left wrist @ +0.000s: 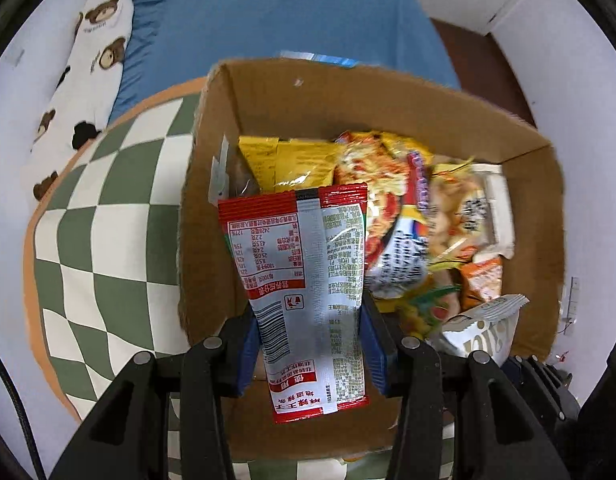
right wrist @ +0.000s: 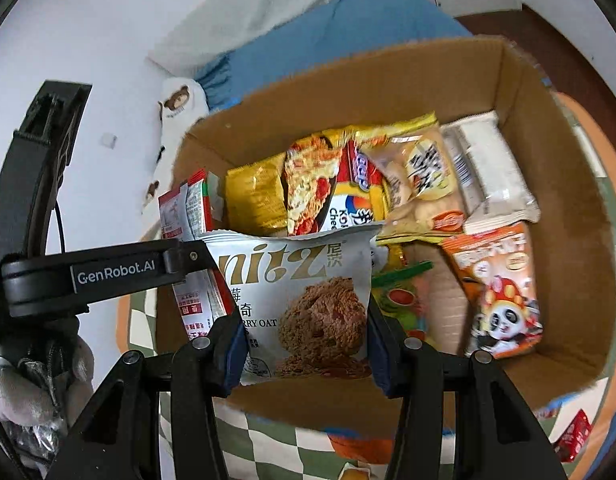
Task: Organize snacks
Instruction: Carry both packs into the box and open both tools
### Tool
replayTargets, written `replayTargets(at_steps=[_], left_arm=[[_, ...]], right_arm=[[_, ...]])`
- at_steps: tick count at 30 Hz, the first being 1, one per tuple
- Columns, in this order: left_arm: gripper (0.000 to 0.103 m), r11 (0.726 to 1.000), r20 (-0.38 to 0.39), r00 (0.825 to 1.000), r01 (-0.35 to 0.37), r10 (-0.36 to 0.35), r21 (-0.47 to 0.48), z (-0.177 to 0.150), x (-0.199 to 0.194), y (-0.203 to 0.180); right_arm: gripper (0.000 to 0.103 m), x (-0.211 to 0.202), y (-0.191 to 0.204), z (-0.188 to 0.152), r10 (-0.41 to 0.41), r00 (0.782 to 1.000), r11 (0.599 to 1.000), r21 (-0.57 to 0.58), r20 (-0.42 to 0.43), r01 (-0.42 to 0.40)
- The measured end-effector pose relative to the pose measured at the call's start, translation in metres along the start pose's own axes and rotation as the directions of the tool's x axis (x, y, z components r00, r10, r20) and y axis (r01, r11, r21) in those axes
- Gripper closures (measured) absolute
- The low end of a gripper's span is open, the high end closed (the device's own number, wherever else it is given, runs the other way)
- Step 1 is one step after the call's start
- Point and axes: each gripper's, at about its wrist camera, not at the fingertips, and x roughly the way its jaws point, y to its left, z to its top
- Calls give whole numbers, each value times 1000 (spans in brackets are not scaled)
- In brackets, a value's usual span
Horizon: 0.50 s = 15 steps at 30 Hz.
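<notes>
Left gripper [left wrist: 311, 344]: clenched on a red and silver sachet [left wrist: 304, 280], its blue pads pressed against the packet's two long edges; it pointed down over the left part of the box.
Right gripper [right wrist: 304, 332]: clamped on a white cookie packet [right wrist: 304, 296] printed with a brown oat cookie, pads against both sides of the packet.
Red and silver sachet: hung lengthwise between the fingers, back side with the nutrition table facing the left wrist camera, above the box's near left corner.
White cookie packet: held above the near side of the box; from the left wrist view its crimped end [left wrist: 483, 320] showed at the lower right, just beside the left gripper.
Cardboard box [right wrist: 559, 208]: open at the top, resting on a green and white checked mat [left wrist: 104, 232] with an orange border.
Box contents: yellow packet [right wrist: 256, 196] at the far left, a noodle-print bag [right wrist: 311, 184] beside it, a clear bag of pale rice crackers [right wrist: 419, 176], a white wrapped bar [right wrist: 491, 176] at the far right, and an orange panda packet [right wrist: 499, 292] along the right wall — all lying loosely overlapped.
Outside the box: a small red packet [right wrist: 573, 434] lay on the mat near the right corner.
Surroundings: blue bedsheet [left wrist: 292, 16] behind the box, a white bear-print pillow [left wrist: 88, 64] to the left — blurred in places.
</notes>
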Motion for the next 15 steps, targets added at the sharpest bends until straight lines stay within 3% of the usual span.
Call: replayTargets(at_steps=[4, 5, 6, 7, 9, 15], left_arm=[[56, 1000, -59, 998, 1, -2, -13, 1, 19, 6], [54, 1000, -72, 997, -1, -1, -15, -1, 23, 7], [51, 1000, -77, 997, 4, -5, -14, -2, 24, 10], [41, 1000, -80, 997, 8, -9, -17, -3, 27, 10], [34, 1000, -76, 997, 5, -6, -16, -6, 26, 12], [34, 1000, -51, 999, 13, -14, -8, -16, 22, 10]], right_arm=[[49, 25, -2, 5, 25, 998, 999, 25, -63, -24], [40, 30, -3, 5, 28, 996, 999, 29, -88, -26], [23, 37, -5, 4, 35, 991, 999, 33, -127, -31], [17, 45, -6, 3, 35, 985, 999, 35, -168, -30], [15, 51, -7, 1, 4, 983, 1000, 9, -184, -3], [15, 43, -17, -2, -59, 984, 998, 0, -170, 60]])
